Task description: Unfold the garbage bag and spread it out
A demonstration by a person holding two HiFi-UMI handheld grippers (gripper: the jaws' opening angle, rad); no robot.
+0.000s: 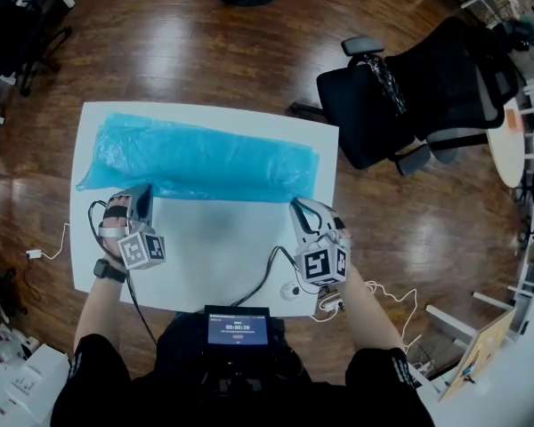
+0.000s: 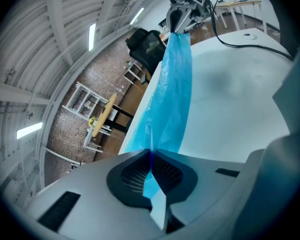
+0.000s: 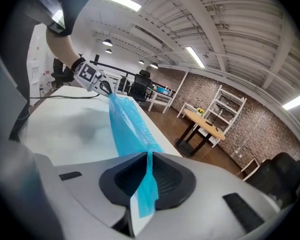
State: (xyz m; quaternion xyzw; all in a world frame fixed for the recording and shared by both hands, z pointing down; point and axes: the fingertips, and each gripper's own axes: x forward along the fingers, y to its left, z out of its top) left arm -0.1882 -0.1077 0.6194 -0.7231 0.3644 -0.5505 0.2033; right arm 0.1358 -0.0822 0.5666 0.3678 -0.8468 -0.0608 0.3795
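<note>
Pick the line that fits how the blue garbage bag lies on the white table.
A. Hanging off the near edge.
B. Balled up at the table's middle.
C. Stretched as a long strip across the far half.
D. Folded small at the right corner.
C: the garbage bag runs flat and long across the far half of the table. Its near edge is between the jaws of the left gripper and the right gripper.
</note>
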